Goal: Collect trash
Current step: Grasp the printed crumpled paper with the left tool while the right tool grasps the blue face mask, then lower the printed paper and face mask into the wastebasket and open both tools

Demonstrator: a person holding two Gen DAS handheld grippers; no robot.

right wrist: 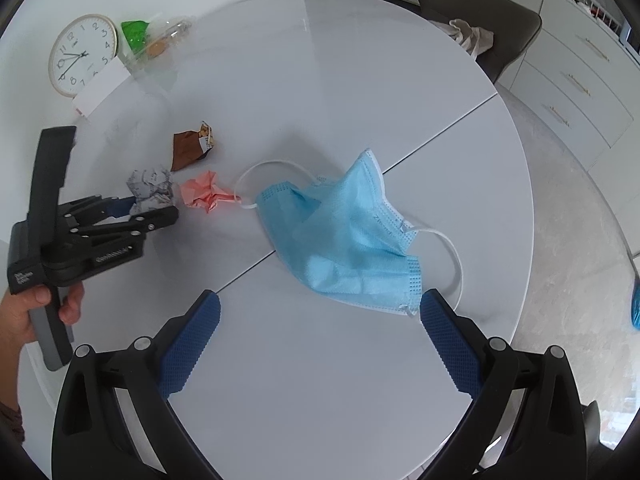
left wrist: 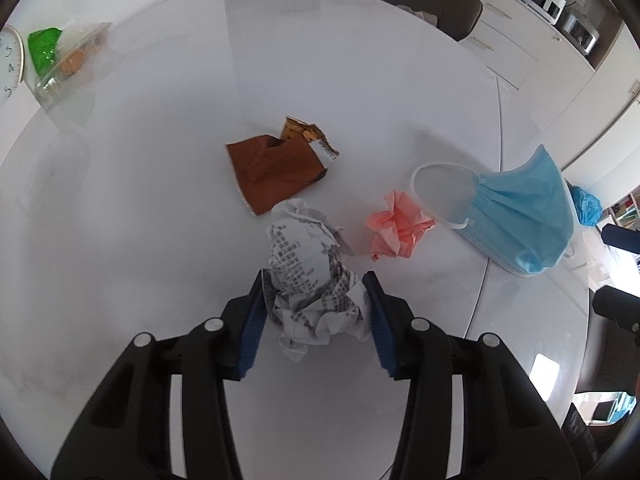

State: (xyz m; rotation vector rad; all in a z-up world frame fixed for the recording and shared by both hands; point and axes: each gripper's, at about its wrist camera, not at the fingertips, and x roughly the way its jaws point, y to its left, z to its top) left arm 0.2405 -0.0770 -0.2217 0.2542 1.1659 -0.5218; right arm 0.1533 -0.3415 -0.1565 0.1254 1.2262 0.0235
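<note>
clock [left wrist: 10, 65] cut off (left edge) – receipt print unreadable
</note>
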